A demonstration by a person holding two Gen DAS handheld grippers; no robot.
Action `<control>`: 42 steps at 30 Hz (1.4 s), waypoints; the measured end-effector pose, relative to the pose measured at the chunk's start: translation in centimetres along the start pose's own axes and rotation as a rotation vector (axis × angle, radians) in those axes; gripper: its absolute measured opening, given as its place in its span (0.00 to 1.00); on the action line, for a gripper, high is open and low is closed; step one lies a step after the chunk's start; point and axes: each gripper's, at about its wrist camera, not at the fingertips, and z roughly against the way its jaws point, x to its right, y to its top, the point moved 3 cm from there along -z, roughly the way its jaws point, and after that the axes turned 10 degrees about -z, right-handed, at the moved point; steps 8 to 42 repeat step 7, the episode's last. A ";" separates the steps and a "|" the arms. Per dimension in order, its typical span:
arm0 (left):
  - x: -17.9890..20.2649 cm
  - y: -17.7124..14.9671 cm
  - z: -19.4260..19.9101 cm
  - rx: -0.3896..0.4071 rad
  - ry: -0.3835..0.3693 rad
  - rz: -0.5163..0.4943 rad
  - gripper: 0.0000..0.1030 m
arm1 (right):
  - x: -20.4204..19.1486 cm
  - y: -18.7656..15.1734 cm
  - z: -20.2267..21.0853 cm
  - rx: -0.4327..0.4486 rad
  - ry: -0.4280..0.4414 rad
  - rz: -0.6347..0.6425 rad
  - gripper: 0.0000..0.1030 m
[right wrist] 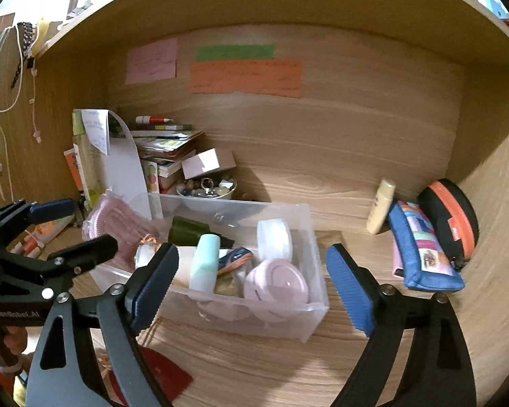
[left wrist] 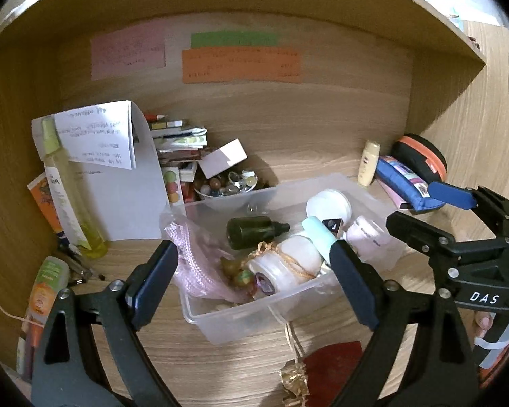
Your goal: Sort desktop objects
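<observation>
Both hand-held grippers, left (left wrist: pixel 254 281) and right (right wrist: pixel 251 281), spread, empty, flanking your clear bin (right wrist: pixel 288 318), likely to reposition it.

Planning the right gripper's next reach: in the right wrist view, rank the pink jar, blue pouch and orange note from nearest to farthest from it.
1. Pink jar, in the clear bin, between the open fingers of the right gripper.
2. Blue pouch, on the desk to the right.
3. Orange note, on the back wall.
</observation>
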 end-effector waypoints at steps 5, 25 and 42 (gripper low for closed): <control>-0.2 0.0 0.4 0.014 0.016 0.020 0.89 | 0.2 -0.3 0.5 -0.004 -0.002 -0.006 0.86; -0.3 0.0 0.3 0.006 0.014 0.026 0.89 | 0.2 -0.4 0.7 -0.009 0.004 -0.010 0.86; -0.3 0.0 0.3 0.006 0.014 0.026 0.89 | 0.2 -0.4 0.7 -0.009 0.004 -0.010 0.86</control>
